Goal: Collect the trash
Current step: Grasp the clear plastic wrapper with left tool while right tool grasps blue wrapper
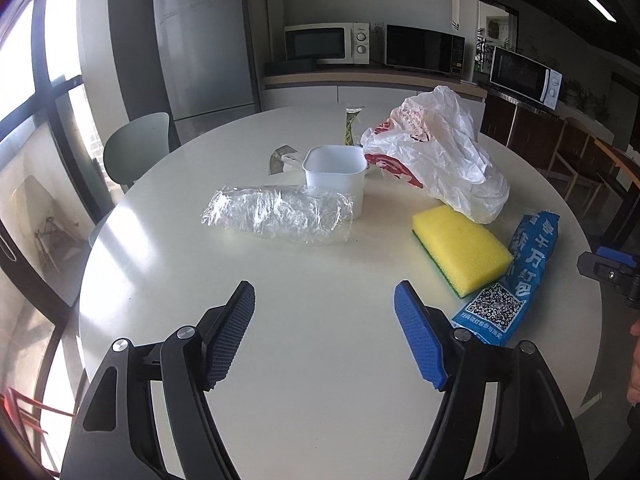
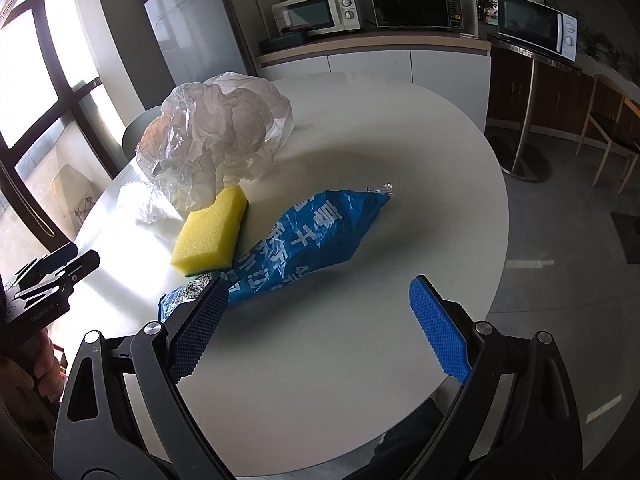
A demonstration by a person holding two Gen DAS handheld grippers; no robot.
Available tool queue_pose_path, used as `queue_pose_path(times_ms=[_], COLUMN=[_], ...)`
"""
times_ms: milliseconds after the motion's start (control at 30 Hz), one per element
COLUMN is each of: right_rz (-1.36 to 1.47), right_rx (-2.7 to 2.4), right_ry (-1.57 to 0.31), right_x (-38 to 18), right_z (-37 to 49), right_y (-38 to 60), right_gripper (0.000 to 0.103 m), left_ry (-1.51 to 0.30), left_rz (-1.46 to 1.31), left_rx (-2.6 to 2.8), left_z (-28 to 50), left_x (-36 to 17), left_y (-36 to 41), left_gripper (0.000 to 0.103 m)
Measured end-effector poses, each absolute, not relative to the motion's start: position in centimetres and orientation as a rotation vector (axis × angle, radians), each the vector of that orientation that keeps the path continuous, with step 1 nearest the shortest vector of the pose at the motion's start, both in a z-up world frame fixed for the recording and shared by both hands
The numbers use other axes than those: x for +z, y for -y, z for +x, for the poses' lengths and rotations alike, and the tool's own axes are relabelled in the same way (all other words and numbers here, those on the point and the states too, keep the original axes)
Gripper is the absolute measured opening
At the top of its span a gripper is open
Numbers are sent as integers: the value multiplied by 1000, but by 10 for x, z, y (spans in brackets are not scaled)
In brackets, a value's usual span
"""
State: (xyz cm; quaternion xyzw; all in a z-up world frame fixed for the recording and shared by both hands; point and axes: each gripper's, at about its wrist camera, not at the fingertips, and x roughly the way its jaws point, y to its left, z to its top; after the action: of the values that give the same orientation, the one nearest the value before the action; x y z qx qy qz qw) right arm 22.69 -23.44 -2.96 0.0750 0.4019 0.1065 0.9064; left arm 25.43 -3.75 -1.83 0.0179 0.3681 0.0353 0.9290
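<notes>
In the right wrist view our right claw (image 2: 318,326) hangs released over bare desk (image 2: 400,152) at the bottom of the frame, nothing between its pads. Just beyond its dark left finger (image 2: 196,330) lies the blue wrapper (image 2: 296,246), the nearest piece of trash. Its long axis runs on a diagonal from the lower left of the frame, where its near end passes behind that finger, up to a crimped silver end at centre right. So the wrapper sits ahead and to the left of the claw's centre line, and we judge that the right claw must shift left and turn across that diagonal to close over the wrapper's narrow width.

Touching the wrapper's left side is the yellow sponge (image 2: 210,236); behind it, in the upper left, the crumpled plastic bag (image 2: 216,140).

In the left wrist view our left claw (image 1: 325,336) is also released and empty, its jaws opening. The same wrapper (image 1: 516,280) lies at the lower right of that frame, off to the side, so the right hand is the nearer. Farther up, at centre, lie the crushed clear bottle (image 1: 280,214), then the white tub (image 1: 336,172).
</notes>
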Motion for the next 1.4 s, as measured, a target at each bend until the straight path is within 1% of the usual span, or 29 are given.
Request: queue_pose_path(times_ms=[233,467,533,567,600,733,767,800,833,867,900,933,967,1033,1067,1100,1400], right_rz=[179,189,201,205,202,203,198,190,181,172,165,161,158,154,150,147,138], right_rx=[209,210,218,222,221,236,241,246,254,260,268,275,279,287,290,294,315], right_ry=[-866,-927,-943,-952,-946,-958,-962,-967,-969,-971,-971,-969,-967,-962,-957,-951,-898], right_x=[-40,-56,-61,-63,-63,-63,-63,-64,-64,-65,-66,-67,-67,-67,-66,-65,-44], right_z=[263,294,300,303,304,310,311,312,312,312,312,312,311,308,307,304,276], right_y=[238,237,236,236,236,233,232,230,227,225,223,223,221,221,220,219,214], right_gripper=[87,79,75,71,70,50,40,35,28,20,17,11,6,2,2,1,1], left_ry=[-797,-817,-823,-828,-835,-861,-860,-857,-859,-861,-863,-863,-861,-853,-849,-847,-814], left_rz=[56,82,101,107,111,119,127,136,141,141,138,138,141,154,155,148,20], left_rx=[108,134,150,155,159,159,168,177,181,182,181,181,177,172,172,168,98], left_z=[291,322,331,335,339,350,351,353,354,356,357,358,359,357,355,353,324], left_x=[-28,-30,-31,-32,-33,-39,-40,-40,-40,-40,-40,-40,-40,-40,-39,-38,-26], left_y=[47,56,58,58,58,56,56,56,55,55,53,53,53,53,51,50,30], left_gripper=[73,73,73,73,73,71,67,63,60,55,50,47,42,32,24,12,10])
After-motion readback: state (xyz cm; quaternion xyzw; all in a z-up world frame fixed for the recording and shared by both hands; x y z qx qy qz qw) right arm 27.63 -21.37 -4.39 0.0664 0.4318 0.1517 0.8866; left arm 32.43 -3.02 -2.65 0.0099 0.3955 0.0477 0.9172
